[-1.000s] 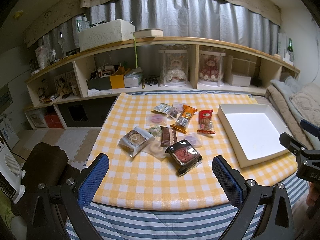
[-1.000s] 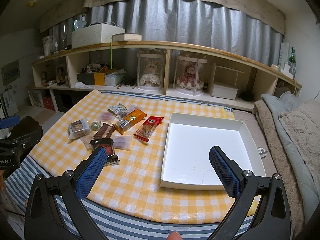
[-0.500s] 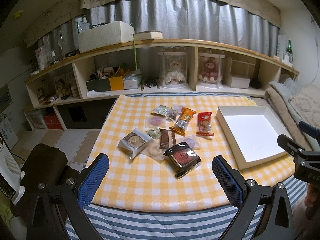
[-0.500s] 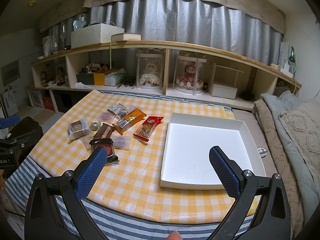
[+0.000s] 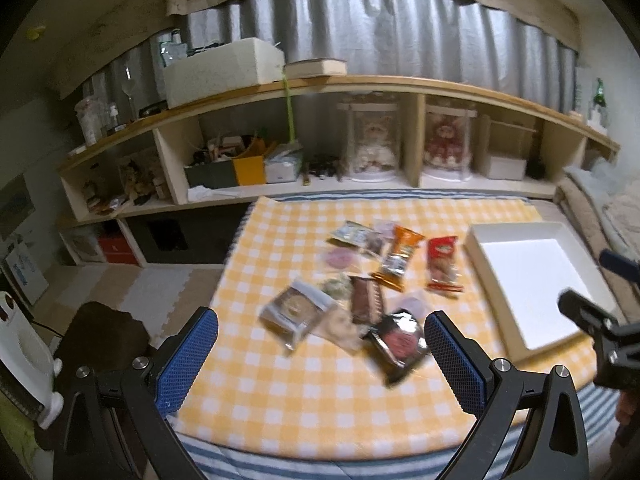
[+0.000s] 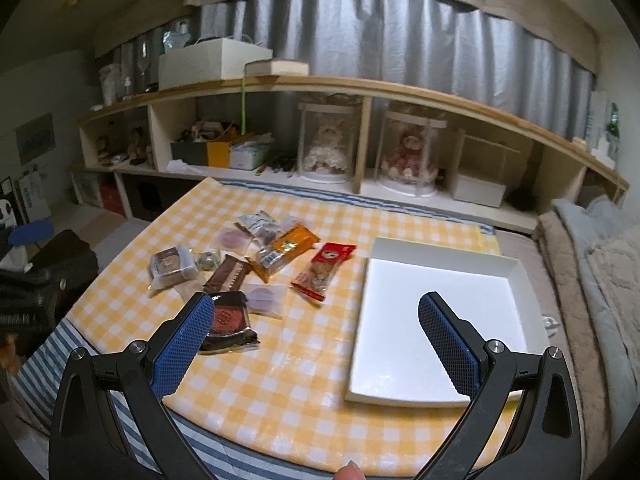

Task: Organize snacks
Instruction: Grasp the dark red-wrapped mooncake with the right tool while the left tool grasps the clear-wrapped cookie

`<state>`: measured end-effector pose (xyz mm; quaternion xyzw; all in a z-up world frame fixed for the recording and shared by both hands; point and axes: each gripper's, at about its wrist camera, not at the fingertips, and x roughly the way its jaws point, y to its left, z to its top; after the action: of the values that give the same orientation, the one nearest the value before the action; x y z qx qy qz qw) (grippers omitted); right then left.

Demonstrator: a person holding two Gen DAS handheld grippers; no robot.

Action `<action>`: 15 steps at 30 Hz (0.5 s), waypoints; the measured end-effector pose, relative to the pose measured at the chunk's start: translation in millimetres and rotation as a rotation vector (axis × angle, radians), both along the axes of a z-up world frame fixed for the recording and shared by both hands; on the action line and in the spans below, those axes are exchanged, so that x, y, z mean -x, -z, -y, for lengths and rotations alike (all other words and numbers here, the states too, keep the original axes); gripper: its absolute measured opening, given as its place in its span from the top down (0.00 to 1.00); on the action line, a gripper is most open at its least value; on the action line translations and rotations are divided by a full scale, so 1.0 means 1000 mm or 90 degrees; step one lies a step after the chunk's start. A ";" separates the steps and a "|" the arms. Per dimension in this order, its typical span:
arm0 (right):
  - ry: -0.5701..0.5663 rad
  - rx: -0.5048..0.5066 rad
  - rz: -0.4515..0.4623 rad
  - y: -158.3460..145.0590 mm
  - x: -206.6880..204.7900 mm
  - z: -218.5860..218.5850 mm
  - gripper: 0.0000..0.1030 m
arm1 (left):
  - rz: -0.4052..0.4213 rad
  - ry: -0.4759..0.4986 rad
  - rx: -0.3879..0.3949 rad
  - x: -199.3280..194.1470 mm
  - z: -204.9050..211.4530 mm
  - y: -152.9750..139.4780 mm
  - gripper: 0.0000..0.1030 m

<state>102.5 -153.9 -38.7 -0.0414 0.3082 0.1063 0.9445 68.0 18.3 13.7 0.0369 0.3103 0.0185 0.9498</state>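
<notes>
Several wrapped snacks lie in a loose pile on the yellow checked tablecloth (image 5: 280, 384): a black-and-red packet (image 5: 398, 342) (image 6: 226, 320) nearest me, a brown bar (image 5: 365, 298) (image 6: 228, 276), an orange packet (image 5: 400, 256) (image 6: 286, 250), a red packet (image 5: 442, 266) (image 6: 324, 266) and a clear-wrapped cake (image 5: 296, 312) (image 6: 172, 266). An empty white tray (image 5: 480, 264) (image 6: 360, 308) sits to their right. My left gripper (image 5: 320, 356) hangs open above the table's near edge, close to the black packet. My right gripper (image 6: 312, 344) is open too, between the pile and the tray. Neither holds anything.
A long wooden shelf unit (image 6: 400, 92) with boxes and two cased dolls (image 6: 324, 152) runs behind the table. Folded blankets (image 6: 592, 280) lie to the right. A dark bag (image 5: 100, 336) and a white appliance (image 5: 24, 364) stand on the floor at left. A fingertip (image 6: 350, 470) shows at the bottom edge.
Both grippers have tilted and moved forward over the table, so the snacks and tray look nearer; the left view is motion-blurred. Both stay open, nothing on the table has shifted.
</notes>
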 end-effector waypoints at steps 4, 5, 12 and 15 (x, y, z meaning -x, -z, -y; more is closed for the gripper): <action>-0.034 -0.009 -0.024 0.010 -0.018 -0.013 0.00 | -0.006 -0.006 0.005 -0.027 -0.013 0.002 0.00; -0.042 -0.011 -0.030 0.013 -0.023 -0.015 0.00 | -0.010 -0.008 0.004 -0.037 -0.017 0.004 0.00; -0.089 -0.030 -0.083 0.042 -0.062 -0.043 0.00 | -0.054 -0.040 0.009 -0.111 -0.051 0.030 0.00; -0.105 -0.055 -0.115 0.058 -0.078 -0.052 0.00 | -0.088 -0.066 0.041 -0.145 -0.067 0.043 0.00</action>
<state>180.9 -101.4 -96.7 -0.0162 0.3830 0.2000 0.9017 213.2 85.7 -29.6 -0.0087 0.3773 0.0551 0.9244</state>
